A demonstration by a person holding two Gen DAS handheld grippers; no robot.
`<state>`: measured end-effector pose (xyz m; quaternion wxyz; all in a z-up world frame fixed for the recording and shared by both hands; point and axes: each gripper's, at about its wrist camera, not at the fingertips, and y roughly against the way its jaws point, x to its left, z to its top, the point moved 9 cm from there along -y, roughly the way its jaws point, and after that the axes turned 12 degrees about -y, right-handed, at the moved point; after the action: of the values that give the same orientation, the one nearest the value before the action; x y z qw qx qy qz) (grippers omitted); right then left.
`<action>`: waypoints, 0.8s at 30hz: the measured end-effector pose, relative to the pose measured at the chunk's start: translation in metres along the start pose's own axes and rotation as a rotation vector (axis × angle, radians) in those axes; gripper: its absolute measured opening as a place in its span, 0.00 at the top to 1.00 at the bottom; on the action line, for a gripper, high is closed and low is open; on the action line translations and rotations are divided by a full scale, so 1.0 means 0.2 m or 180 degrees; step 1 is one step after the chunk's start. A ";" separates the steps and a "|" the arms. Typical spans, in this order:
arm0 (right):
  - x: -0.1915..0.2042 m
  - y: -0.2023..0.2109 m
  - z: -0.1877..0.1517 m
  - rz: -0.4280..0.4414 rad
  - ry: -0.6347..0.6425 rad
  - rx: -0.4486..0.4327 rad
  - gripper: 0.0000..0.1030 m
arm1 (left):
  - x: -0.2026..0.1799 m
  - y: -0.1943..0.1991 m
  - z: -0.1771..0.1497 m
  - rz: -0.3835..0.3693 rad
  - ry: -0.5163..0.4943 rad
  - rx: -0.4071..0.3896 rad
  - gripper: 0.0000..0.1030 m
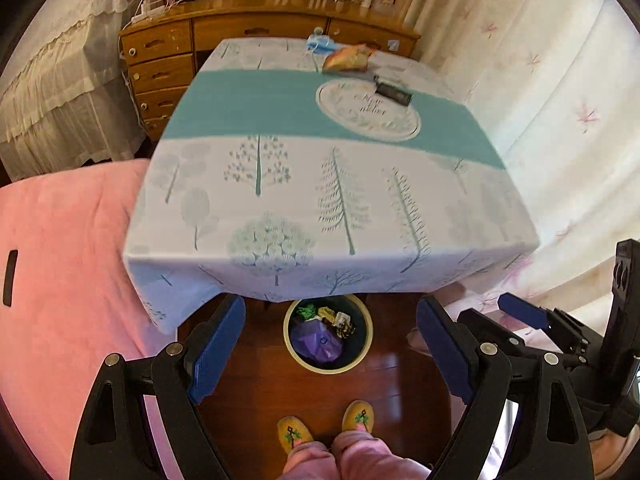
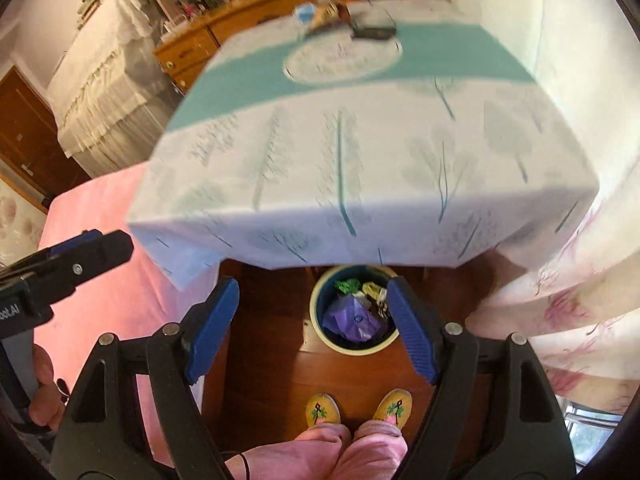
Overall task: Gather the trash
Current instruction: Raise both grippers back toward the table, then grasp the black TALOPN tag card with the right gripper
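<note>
A round bin [image 1: 294, 354] [image 2: 320, 332] with a pale rim stands on the wooden floor under the table's near edge, holding purple, green and yellow trash. My left gripper [image 1: 332, 316] hangs open above it, nothing between its blue pads. My right gripper [image 2: 312, 292] is also open and empty over the bin; it shows at the right in the left wrist view [image 1: 520, 314]. On the far side of the table lie an orange wrapper [image 1: 347, 59] [image 2: 325, 14], a blue crumpled piece [image 1: 320, 43] [image 2: 305, 12] and a dark flat packet [image 1: 394, 92] [image 2: 374, 33].
The table wears a white tree-print cloth [image 1: 304, 200] [image 2: 360, 152] with a teal band. Pink bedding [image 1: 68, 240] lies left, curtains [image 1: 560, 100] right, a wooden dresser [image 1: 176, 52] behind. The person's yellow slippers [image 1: 294, 434] stand near the bin.
</note>
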<state>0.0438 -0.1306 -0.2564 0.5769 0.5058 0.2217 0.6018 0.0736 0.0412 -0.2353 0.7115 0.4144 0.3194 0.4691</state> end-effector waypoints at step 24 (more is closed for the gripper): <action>0.45 0.73 0.56 -0.0126 0.0346 -0.0847 0.28 | 0.01 0.58 0.68 -0.0013 -0.0355 -0.0539 0.14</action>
<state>0.0879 -0.1170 -0.0569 0.6378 0.3871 0.1808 0.6409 0.1426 0.0292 -0.0708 0.7616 0.3777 0.2394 0.4691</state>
